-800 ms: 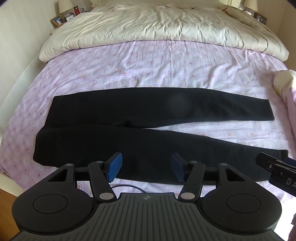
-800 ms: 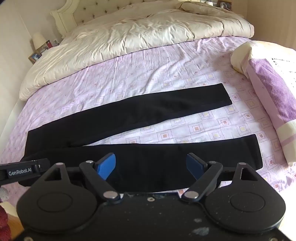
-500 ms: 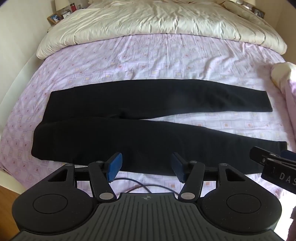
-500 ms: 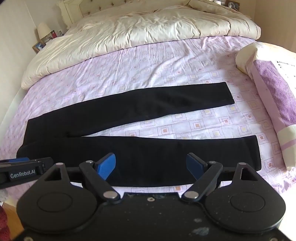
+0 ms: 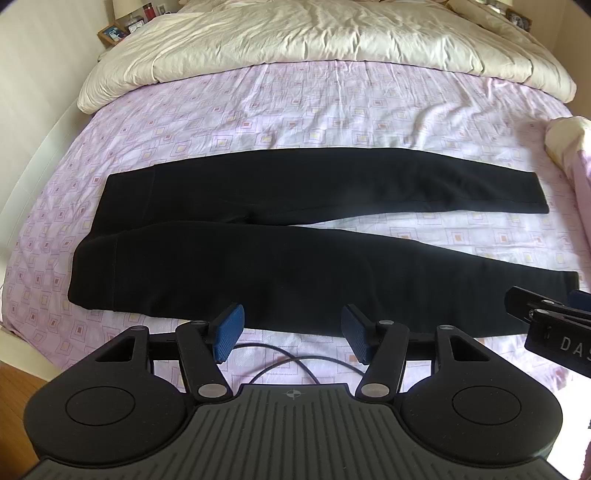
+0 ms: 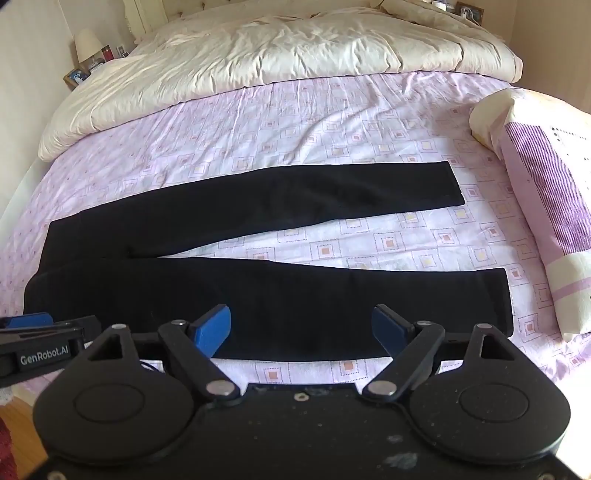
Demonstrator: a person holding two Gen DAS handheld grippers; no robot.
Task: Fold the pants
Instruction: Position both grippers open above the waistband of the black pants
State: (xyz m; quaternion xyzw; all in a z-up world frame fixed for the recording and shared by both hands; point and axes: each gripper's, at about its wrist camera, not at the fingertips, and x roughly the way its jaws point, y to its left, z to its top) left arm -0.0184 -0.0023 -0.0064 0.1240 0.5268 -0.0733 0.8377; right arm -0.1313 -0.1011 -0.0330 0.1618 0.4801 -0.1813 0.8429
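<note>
Black pants (image 5: 280, 236) lie flat on the bed, waistband at the left, both legs spread apart toward the right; they also show in the right wrist view (image 6: 258, 266). My left gripper (image 5: 291, 330) is open and empty, above the near edge of the near leg. My right gripper (image 6: 301, 326) is open and empty, above the near leg toward its cuff. Each gripper shows at the edge of the other's view: the right one (image 5: 546, 325) and the left one (image 6: 40, 343).
The bed has a pink patterned sheet (image 5: 332, 110). A cream duvet (image 5: 314, 33) is bunched at the far end. A folded purple and cream bedding pile (image 6: 543, 184) lies at the right. A black cable (image 5: 280, 363) lies on the sheet near me. A nightstand (image 5: 122, 26) stands far left.
Both grippers have pulled back and risen a little, so the pants sit farther away and more of the near sheet and the cable show. Both stay open.
</note>
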